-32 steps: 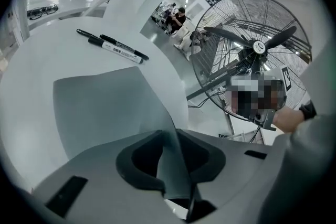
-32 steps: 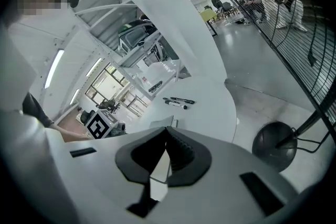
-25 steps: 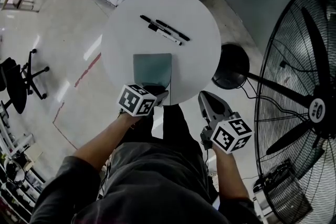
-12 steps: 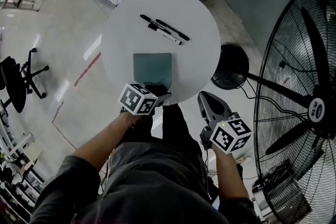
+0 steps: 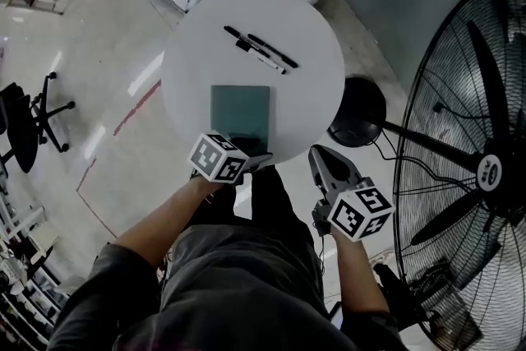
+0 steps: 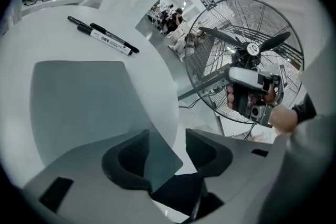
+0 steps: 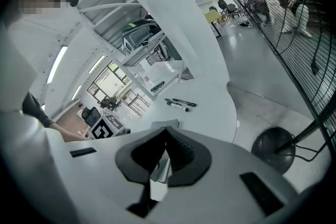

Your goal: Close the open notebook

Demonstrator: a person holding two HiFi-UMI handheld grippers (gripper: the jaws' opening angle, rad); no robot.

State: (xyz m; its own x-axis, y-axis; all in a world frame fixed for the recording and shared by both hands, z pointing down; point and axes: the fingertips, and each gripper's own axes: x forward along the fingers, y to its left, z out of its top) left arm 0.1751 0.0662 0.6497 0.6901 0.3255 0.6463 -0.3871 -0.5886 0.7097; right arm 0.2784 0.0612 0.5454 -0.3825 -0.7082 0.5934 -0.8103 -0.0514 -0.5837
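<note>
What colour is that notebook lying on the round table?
The notebook is a plain, muted teal, clearest in the head view.

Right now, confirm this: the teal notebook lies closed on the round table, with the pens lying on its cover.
Not quite: the pens lie on the table beyond the notebook, apart from it, as the head view shows.

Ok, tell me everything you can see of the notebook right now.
The notebook is closed: a plain teal-grey cover, rectangular, lying flat on the round white table near the person's edge. Its near corner sits between the jaws of the left gripper, which are opening; the pads don't clamp it. Nothing else touches it.
</note>
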